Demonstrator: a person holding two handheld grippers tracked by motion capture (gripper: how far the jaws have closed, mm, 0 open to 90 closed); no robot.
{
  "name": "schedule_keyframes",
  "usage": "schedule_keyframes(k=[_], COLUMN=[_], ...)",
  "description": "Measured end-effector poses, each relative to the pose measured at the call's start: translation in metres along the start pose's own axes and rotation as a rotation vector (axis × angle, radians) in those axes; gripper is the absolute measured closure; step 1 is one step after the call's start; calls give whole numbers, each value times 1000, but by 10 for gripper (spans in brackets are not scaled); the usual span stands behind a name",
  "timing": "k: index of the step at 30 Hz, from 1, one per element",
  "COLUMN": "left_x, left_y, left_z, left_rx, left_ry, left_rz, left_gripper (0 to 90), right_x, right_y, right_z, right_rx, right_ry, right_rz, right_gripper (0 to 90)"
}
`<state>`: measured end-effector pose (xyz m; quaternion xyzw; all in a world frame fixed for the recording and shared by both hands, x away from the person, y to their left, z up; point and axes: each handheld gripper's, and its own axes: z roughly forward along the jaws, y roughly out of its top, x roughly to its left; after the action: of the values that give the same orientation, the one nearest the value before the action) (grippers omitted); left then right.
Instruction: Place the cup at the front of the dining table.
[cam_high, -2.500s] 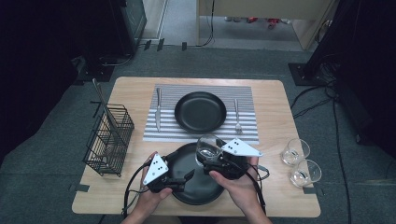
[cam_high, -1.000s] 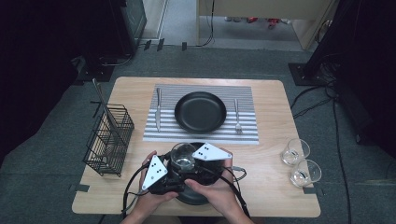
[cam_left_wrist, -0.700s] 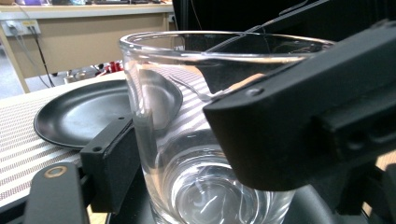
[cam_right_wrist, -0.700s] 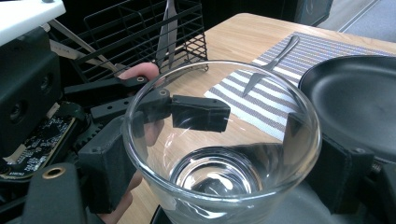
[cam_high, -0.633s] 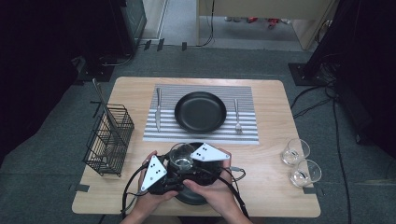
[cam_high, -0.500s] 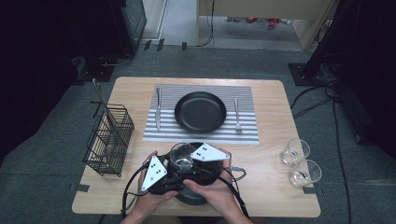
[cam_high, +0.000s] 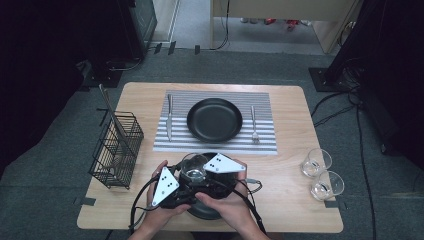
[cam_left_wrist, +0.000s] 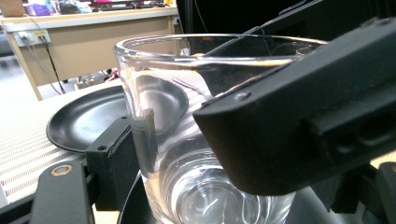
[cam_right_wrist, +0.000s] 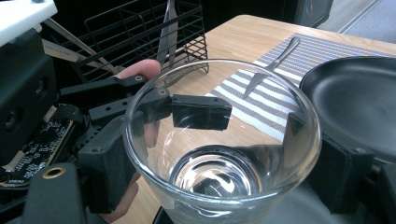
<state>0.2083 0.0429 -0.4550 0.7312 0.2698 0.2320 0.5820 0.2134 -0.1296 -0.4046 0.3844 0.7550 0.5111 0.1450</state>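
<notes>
Overhead, wooden table (cam_high: 150, 100) on grey floor (cam_high: 60, 165)

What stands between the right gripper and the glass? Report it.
Nothing visible. The glass sits directly between the jaws of the right gripper, which flank its wall on both sides.

Near plate (cam_high: 212, 212) mostly under both hands (glass (cam_left_wrist: 205, 140) base cut off below)

A clear glass (cam_high: 194, 167) is seen between black tools bearing grey plates. Black plates (cam_high: 215, 119) are shown, one on a grey-and-white striped mat (cam_high: 262, 100). The tabletop (cam_high: 290, 165) is pale wood; the basket (cam_high: 116, 150) is black wire.
</notes>
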Motion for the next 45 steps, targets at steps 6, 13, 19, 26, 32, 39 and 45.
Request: schedule_keyframes(k=[6,13,19,26,32,39,45], left_x=[1,0,2,5,5,11,21], left_y=[0,-1,-2,-2,-2,-5,-10], left_z=[-1,-2,-2,-2,-1,2,4], left_rx=[10,10,11,-6,-20,-4,0], left_ry=[-1,1,-12,-42,-43,-24,-2], left_rz=[8,-9,-14,-33,-31,-53,-82], left_gripper=[216,220,221,222,222,222,222], right_x=[1,0,0,0,-1,-5,-12], right_y=[0,-2,-2,-1,1,4,8], right_z=[1,2,2,1,-3,-11,-20], right_rx=[2,0,2,-9,-28,-70,-97], right_ry=[0,10,16,19,7,-5,-15], right_rz=[-2,-6,-5,-11,-26,-13,-2], right_gripper=[190,188,185,181,174,166,168])
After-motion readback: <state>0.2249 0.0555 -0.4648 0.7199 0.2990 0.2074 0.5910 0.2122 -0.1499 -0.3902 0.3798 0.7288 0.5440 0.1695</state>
